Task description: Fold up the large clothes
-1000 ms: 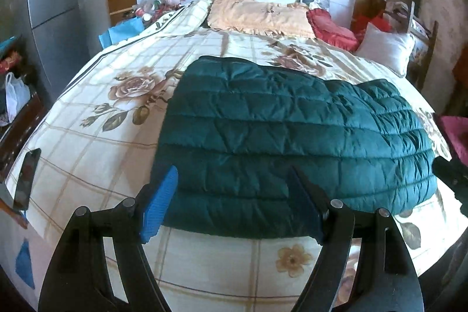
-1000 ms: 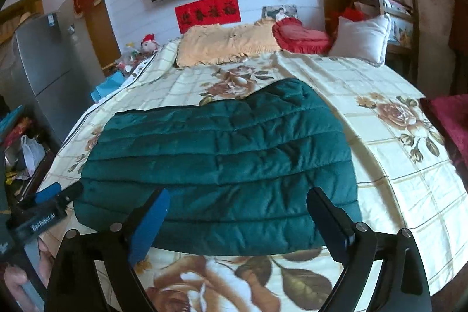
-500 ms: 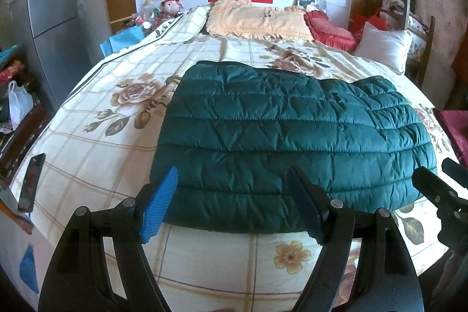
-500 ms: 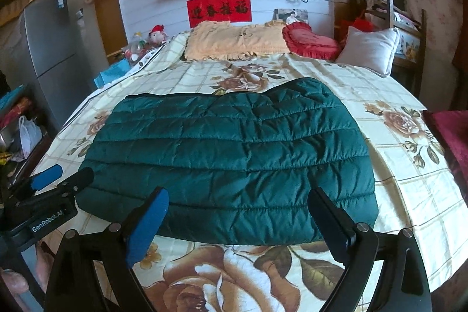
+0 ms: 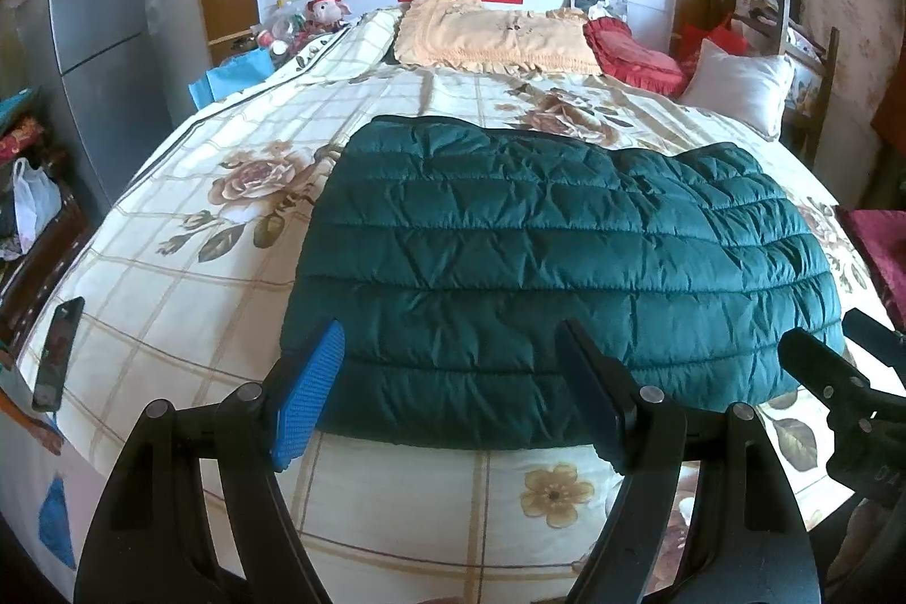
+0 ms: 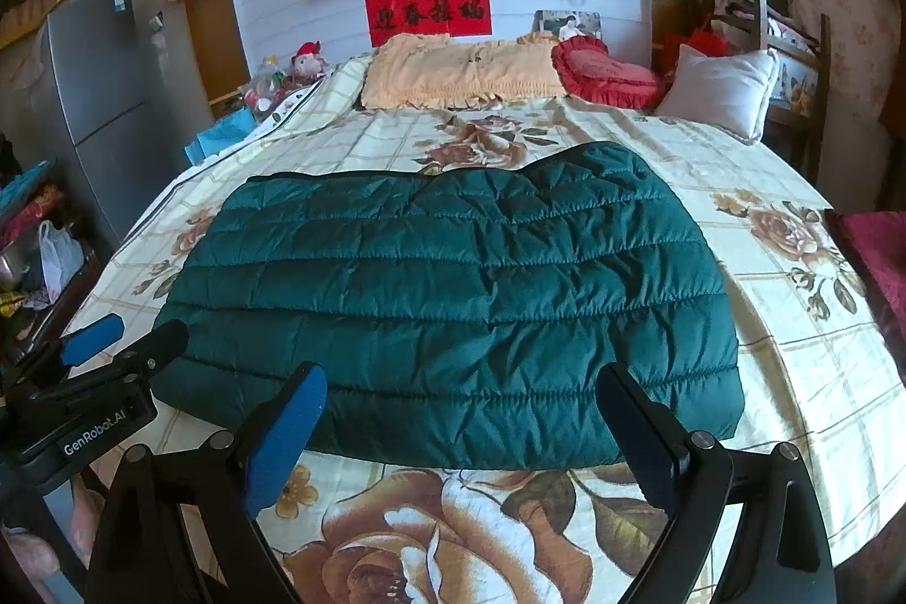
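Observation:
A dark green quilted jacket (image 5: 543, 258) (image 6: 453, 287) lies folded flat as a broad pad on the floral bedspread (image 5: 187, 275) (image 6: 804, 349). My left gripper (image 5: 453, 366) hovers open over the jacket's near left edge, nothing between its blue pads. Over the near right edge my right gripper (image 6: 461, 411) also stands open and holds nothing. Each gripper shows in the other's view: the right gripper (image 5: 832, 377) at the right edge, the left gripper (image 6: 113, 349) at the left edge. No sleeves show.
A black phone (image 5: 56, 352) lies near the bed's left edge. Pillows, cream (image 5: 498, 38), red (image 5: 628, 55) and white (image 5: 736, 89), line the headboard end. A grey fridge (image 5: 96, 38) stands at left, a wooden chair (image 5: 804, 55) at right, and a dark red cloth (image 6: 872, 253) beside the bed.
Both views have levelled and now face the bed squarely. The right gripper has come further into the left wrist view. The jacket has not moved and both grippers stay open.

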Demonstrator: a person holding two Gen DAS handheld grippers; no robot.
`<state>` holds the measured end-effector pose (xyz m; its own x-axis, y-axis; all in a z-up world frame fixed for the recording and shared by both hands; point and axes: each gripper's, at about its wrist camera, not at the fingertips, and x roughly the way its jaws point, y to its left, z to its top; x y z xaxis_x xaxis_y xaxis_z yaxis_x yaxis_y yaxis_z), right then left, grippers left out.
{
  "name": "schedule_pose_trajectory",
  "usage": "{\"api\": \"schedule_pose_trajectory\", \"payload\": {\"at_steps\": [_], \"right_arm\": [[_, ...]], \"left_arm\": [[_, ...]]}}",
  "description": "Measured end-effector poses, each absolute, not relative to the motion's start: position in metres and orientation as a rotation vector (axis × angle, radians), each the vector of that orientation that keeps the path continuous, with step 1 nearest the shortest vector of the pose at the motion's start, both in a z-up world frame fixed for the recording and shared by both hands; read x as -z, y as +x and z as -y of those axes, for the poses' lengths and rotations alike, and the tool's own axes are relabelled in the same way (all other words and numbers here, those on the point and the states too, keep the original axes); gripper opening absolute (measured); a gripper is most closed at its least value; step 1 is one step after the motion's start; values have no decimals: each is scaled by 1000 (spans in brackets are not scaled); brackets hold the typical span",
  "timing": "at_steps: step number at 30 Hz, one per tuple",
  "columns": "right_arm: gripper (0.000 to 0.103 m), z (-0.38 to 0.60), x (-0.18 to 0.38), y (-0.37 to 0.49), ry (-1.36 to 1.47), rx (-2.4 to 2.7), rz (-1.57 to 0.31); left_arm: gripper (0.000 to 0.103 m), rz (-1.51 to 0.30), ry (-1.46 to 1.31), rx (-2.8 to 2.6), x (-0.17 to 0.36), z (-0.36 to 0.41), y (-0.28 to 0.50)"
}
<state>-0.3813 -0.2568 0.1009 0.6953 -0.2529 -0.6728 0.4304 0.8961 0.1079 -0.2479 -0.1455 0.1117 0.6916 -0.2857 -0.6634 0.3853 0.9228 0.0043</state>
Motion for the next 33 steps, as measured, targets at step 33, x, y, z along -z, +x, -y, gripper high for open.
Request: {"api": "schedule_pose_trajectory", "payload": {"at_steps": [33], "right_arm": [[95, 258, -95, -376, 287, 378, -720]], "left_arm": [[78, -730, 150, 399, -107, 153, -247]]}}
